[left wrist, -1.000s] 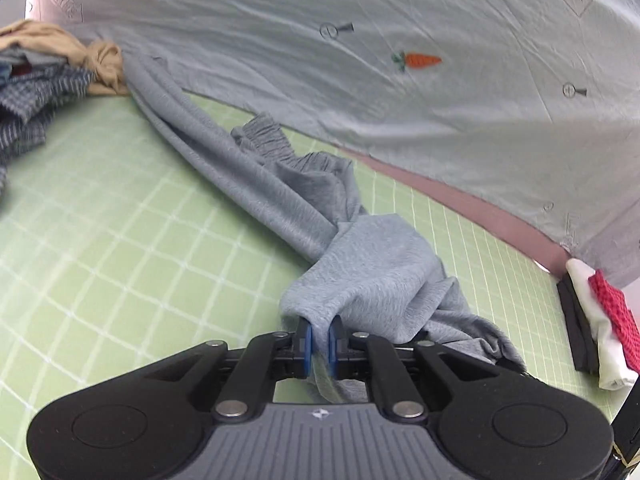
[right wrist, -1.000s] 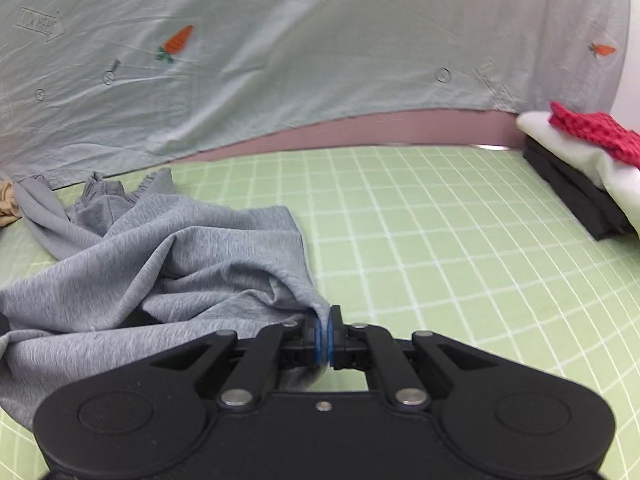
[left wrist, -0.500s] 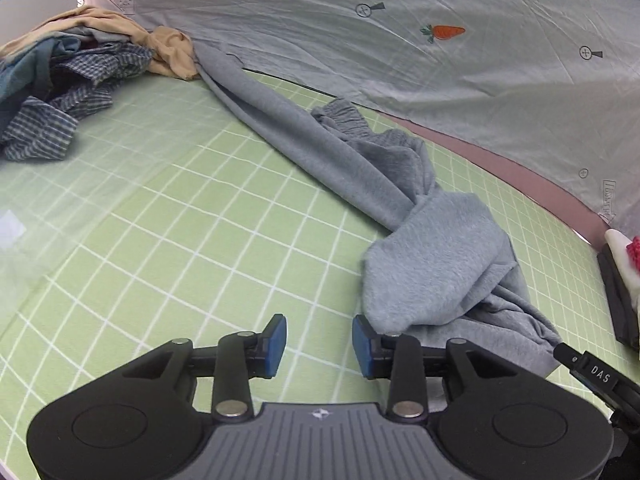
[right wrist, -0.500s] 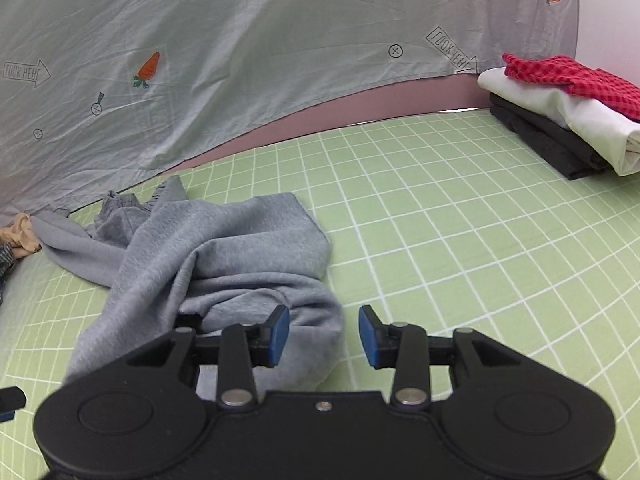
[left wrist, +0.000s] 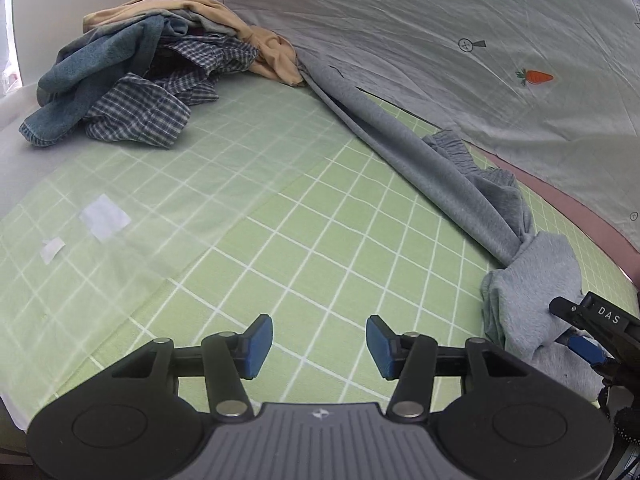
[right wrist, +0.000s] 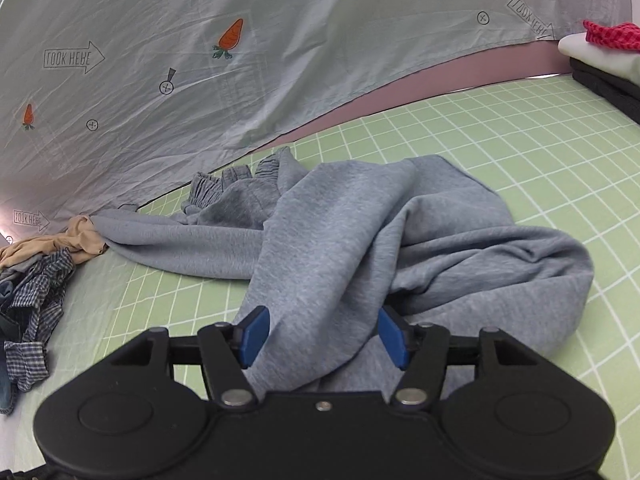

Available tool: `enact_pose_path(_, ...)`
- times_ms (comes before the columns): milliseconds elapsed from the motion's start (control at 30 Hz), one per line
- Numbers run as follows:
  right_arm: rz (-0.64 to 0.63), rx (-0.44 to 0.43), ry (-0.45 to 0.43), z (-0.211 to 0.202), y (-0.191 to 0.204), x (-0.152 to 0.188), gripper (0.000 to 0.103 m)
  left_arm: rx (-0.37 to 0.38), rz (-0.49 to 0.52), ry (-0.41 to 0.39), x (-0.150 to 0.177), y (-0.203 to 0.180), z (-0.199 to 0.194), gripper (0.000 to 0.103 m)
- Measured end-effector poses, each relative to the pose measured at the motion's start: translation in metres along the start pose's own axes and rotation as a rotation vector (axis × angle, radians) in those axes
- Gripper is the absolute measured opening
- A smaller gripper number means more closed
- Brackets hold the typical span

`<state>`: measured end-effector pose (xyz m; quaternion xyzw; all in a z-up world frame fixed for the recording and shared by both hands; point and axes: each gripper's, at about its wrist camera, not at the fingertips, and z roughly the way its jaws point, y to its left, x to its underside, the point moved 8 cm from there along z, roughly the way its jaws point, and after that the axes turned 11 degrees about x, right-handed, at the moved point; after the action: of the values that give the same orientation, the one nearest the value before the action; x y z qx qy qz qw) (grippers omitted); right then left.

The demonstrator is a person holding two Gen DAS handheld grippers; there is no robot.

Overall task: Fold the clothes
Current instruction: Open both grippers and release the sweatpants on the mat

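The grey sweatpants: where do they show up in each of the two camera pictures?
Left wrist view: the grey sweatpants run as a long strip from the clothes pile at upper left down to a bunch at the right edge.
Right wrist view: the sweatpants fill the centre, crumpled, just beyond the open right claw.
Shared landmark: the carrot-print sheet behind.

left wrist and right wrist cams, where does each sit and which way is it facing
Left wrist: on the open left gripper, facing bare green mat and the unfolded clothes pile; the right gripper's tip shows.
Right wrist: on the open right gripper, low over the grey sweatpants, facing the carrot-print sheet.
Shared: sweatpants, pile, sheet, mat.
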<state>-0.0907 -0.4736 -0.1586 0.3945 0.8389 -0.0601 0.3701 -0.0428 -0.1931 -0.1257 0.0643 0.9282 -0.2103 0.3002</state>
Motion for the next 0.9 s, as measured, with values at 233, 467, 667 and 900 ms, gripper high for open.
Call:
enact_pose_path(233,-0.043,0.047,-0.084,-0.018,-0.024,-0.006,0.002,-0.006,0.026,0.001,-0.009,-0.001,0.000,0.053)
enact_pose_path(467,0.014,0.342,-0.198,-0.051,-0.178,-0.051,0.002,0.042,0.089,0.048,0.011,-0.048,0.020,0.053)
enact_pose_path(667,0.049,0.690,-0.260,-0.075,-0.345,-0.081,0.002,0.059,0.115,0.085,0.035,-0.099,0.035,0.053)
enact_pose_path(900,0.073,0.816,-0.187,-0.067,-0.453,-0.081,0.004,0.026,0.123,0.094,0.046,-0.134,0.048,0.054)
